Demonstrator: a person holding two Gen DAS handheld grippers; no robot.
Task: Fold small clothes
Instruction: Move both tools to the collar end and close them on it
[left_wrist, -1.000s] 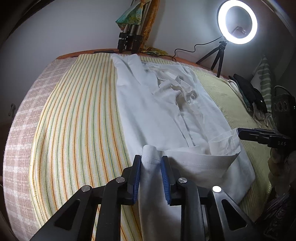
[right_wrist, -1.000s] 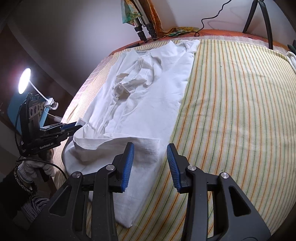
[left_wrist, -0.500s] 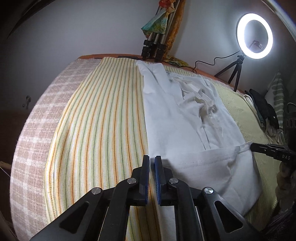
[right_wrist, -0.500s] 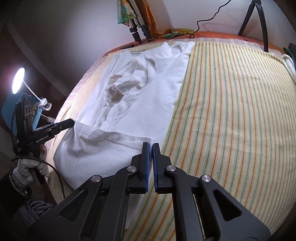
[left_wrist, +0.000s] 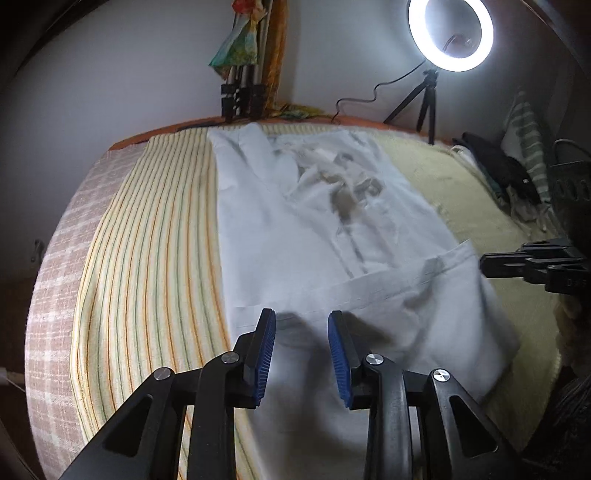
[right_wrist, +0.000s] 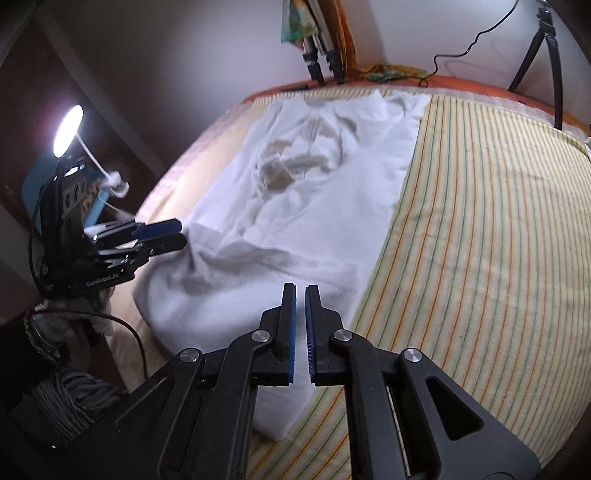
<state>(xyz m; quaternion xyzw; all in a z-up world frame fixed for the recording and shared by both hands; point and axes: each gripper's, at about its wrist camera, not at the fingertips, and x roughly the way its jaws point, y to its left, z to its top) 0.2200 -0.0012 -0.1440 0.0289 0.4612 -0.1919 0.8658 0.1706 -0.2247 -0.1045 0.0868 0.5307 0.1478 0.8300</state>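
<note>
A white garment (left_wrist: 314, 229) lies lengthwise on the striped bed cover, its near hem folded up over the body; it also shows in the right wrist view (right_wrist: 325, 206). My left gripper (left_wrist: 301, 325) is open, hovering over the folded near edge with nothing between its fingers. My right gripper (right_wrist: 300, 291) has its jaws almost together, a thin gap between the pads, over the garment's near right edge; no cloth shows between them. Each gripper appears in the other's view: the right one (left_wrist: 532, 264) and the left one (right_wrist: 147, 240) sit at the garment's sides.
The striped cover (right_wrist: 480, 240) spreads over the bed, with a checked blanket (left_wrist: 55, 277) at its left edge. A ring light on a tripod (left_wrist: 450, 33) and folded tripods (left_wrist: 240, 99) stand at the far edge. Dark clothes (left_wrist: 495, 162) lie at the right.
My left gripper was shut half a second ago and has opened over the folded hem. My right gripper shut between one second and half a second ago and stays nearly shut. The hem fold lies flatter.
</note>
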